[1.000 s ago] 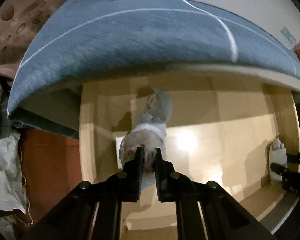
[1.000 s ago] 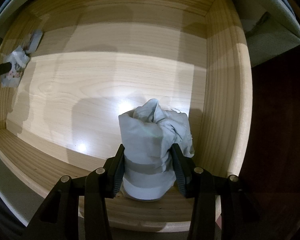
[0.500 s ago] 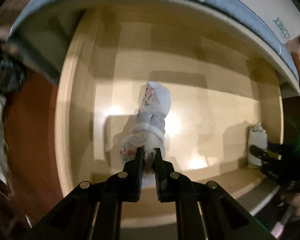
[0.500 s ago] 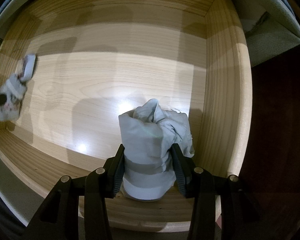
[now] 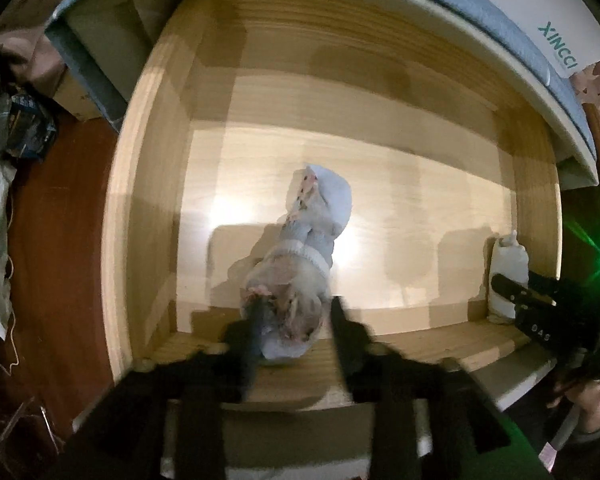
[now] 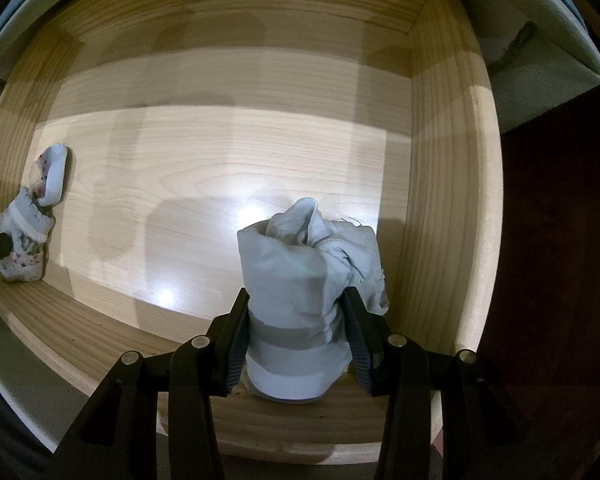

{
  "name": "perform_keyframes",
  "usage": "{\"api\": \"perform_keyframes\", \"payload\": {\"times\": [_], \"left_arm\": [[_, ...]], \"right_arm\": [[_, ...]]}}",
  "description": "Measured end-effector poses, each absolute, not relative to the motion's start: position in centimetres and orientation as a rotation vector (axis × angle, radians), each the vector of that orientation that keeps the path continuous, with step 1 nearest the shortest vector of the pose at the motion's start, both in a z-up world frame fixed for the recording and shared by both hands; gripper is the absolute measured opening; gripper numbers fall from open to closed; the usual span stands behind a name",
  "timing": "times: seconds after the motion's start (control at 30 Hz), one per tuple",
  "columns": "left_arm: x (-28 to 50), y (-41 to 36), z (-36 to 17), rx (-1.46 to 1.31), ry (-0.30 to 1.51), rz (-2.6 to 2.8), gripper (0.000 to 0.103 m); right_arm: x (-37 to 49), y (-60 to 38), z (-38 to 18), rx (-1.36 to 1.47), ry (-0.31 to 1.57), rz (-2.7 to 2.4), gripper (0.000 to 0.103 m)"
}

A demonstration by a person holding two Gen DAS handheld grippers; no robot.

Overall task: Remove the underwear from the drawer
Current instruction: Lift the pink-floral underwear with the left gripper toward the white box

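The wooden drawer (image 6: 440, 184) stood open. The right gripper (image 6: 296, 332) clamped a grey rolled underwear (image 6: 300, 280) near the drawer's right front corner; a straight lift should clear the front edge. The left gripper (image 5: 294, 332), jaws just opening, loosely straddled the floral underwear (image 5: 296, 280) at the front edge, needing a firmer re-grip.

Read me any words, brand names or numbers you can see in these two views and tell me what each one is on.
"XINCCI", in teal letters, reads sideways on the white mattress edge above the wooden drawer, left wrist view.
Small pale marks, perhaps "045", on the right gripper body, left wrist view: too small to read surely.
Print on the dark packet lying on the floor at left: blurred, unreadable.
Right wrist view: no text.
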State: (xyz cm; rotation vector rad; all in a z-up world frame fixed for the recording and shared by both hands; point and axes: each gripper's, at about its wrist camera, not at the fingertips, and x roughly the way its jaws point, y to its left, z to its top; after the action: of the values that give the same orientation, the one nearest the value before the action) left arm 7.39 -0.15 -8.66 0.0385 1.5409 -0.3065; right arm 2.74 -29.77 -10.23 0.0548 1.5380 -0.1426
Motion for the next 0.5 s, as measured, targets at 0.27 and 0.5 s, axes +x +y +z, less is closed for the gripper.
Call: {"api": "perform_keyframes", "payload": {"times": [0.27, 0.5], "left_arm": [[8.3, -0.6, -8.8, 0.111, 1.556, -0.29, 0.062], [9.0, -1.4, -11.4, 0.199, 1.613, -0.251, 0.062]], "right_arm": [[2.8, -29.8, -10.3, 0.056, 1.538, -0.143, 0.041], [2.9, -29.8, -10.4, 0.056, 1.538, -0.143, 0.041]]}}
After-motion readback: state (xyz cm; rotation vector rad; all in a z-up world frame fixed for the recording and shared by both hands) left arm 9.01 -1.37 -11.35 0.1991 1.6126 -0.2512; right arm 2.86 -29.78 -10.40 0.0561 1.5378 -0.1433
